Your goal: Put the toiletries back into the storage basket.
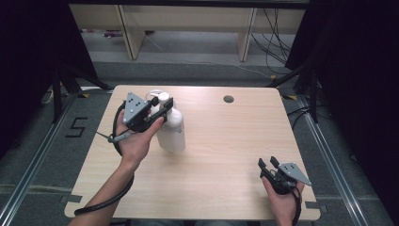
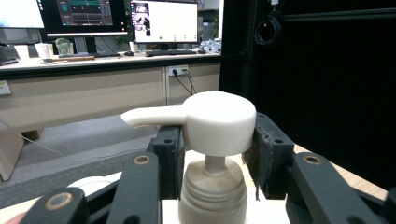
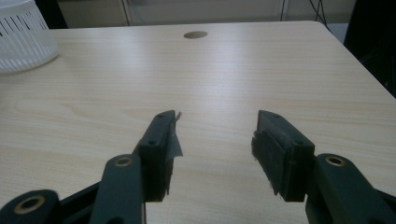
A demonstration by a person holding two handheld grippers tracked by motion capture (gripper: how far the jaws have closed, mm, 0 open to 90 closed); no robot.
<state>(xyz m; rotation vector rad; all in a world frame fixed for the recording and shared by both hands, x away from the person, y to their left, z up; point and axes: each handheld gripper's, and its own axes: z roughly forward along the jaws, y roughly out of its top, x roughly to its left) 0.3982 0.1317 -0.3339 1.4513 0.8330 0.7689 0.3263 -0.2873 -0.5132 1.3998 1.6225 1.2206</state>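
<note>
A white pump bottle stands upright on the left half of the wooden table. My left gripper is at its top, shut on the pump head. In the left gripper view the black pads press both sides of the head, the nozzle points left, and the ribbed collar sits below. My right gripper rests near the table's front right corner, open with nothing between its jaws. The bottle's white lower body, marked with dark vertical lines, stands at the top left of the right gripper view.
A round cable hole lies in the table's far middle. Dark curtains flank the table; cables and desk legs are on the floor beyond. The left gripper's cable trails off the front left edge.
</note>
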